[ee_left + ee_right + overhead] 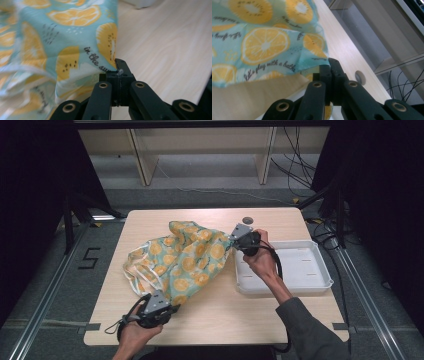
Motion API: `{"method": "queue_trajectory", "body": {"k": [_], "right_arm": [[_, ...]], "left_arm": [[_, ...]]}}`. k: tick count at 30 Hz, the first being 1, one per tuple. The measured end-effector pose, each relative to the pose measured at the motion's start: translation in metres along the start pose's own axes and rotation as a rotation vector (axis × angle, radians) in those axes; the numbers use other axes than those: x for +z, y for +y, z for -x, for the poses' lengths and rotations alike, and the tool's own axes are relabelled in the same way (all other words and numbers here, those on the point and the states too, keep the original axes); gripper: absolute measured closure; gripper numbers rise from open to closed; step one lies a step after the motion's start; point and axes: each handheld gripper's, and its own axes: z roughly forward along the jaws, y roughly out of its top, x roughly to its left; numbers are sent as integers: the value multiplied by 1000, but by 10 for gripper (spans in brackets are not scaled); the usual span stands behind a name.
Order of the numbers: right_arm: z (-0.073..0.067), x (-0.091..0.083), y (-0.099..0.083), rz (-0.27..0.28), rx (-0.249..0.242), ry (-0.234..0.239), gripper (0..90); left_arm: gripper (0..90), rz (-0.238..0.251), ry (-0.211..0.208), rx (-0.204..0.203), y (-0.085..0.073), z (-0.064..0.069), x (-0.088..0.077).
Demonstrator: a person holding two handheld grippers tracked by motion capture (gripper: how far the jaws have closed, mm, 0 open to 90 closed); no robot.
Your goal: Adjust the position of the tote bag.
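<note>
A teal cloth (190,260) printed with yellow citrus slices lies bunched across the middle of the wooden table (225,320). My left gripper (172,306) sits near the front edge, shut on the cloth's near corner. In the left gripper view the jaws (120,66) pinch the hem of the cloth (62,37), which carries dark script. My right gripper (231,240) is held above the table at the cloth's far right corner and is shut on it. In the right gripper view the closed jaws (331,65) clamp the edge of the fabric (262,45), which hangs stretched away from them.
A white shallow tray (320,280) stands on the right side of the table, just beyond the right hand. A round grommet (247,220) is set near the table's back edge. Cables and a shelf frame lie behind the table.
</note>
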Motion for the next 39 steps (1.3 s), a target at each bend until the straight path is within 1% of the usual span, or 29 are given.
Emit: {"method": "queue_trajectory", "body": {"k": [1,3,6,7,8,9,12,13,14,15,16,18,20,21,22,23,24,26,27,30,31,32,33,34,35,36,37,38,39], "right_arm": [[6,7,1,-19,-15,-13,900],[9,11,1,-29,-9,-16,900],[19,24,-5,-48,39,0,867],[24,29,-11,-55,103,2,814],[24,29,-11,-55,103,2,814],[30,30,-17,-48,185,-1,650],[35,25,-22,-47,223,-38,556],[40,16,-28,-53,306,-11,458],[40,16,-28,-53,306,-11,458],[41,11,-31,-54,368,13,433],[39,-2,-37,2,474,29,387],[37,-8,-41,38,489,53,364],[22,-19,-44,91,577,177,357],[-1,-27,-47,124,606,264,350],[-1,-27,-47,124,606,264,350],[-24,-35,-50,119,561,304,340],[-24,-35,-50,119,561,304,340],[-43,-40,-51,84,529,338,327],[-55,-47,-52,73,527,379,325],[-64,-52,-54,85,511,408,324],[-71,-59,-54,102,502,415,322],[-71,-59,-54,102,502,415,322],[-82,-65,-51,102,502,440,314],[-82,-65,-51,102,502,440,314],[-91,-65,-50,111,453,459,312],[-91,-65,-50,111,453,459,312],[-96,-63,-49,103,434,467,305],[-101,-61,-48,98,423,475,299],[-110,-58,-47,84,403,492,299]], "left_arm": [[894,-9,-26,23,7,11,10],[894,-13,-42,33,11,16,15],[893,-21,-62,64,23,30,31],[892,-27,-64,73,27,33,37],[892,-30,-67,73,30,36,42],[891,-35,-80,75,36,41,52],[887,-42,-84,75,40,45,62],[886,-37,-84,56,44,49,71],[884,-37,-84,56,44,49,71],[884,-32,-86,59,46,52,75],[866,-37,-89,65,49,55,78],[810,-41,-106,68,52,61,84],[756,-51,-129,74,54,66,84],[638,-78,-151,85,54,71,75],[569,-78,-151,85,54,71,75],[517,-81,-151,75,52,72,53],[472,-81,-151,75,52,72,53],[426,-82,-189,71,46,70,28],[384,-64,-166,65,44,65,13],[366,-28,-120,12,36,38,-27],[368,19,-50,-41,31,14,-43],[371,19,-50,-41,31,14,-43],[373,15,-20,-52,29,-1,-48],[373,-8,31,-50,28,-15,-54],[380,3,139,-65,24,-47,-57],[379,3,139,-65,24,-47,-57],[379,-9,191,-78,21,-64,-57],[375,-12,223,-131,18,-81,-55],[370,-50,244,-130,17,-94,-55]]}}
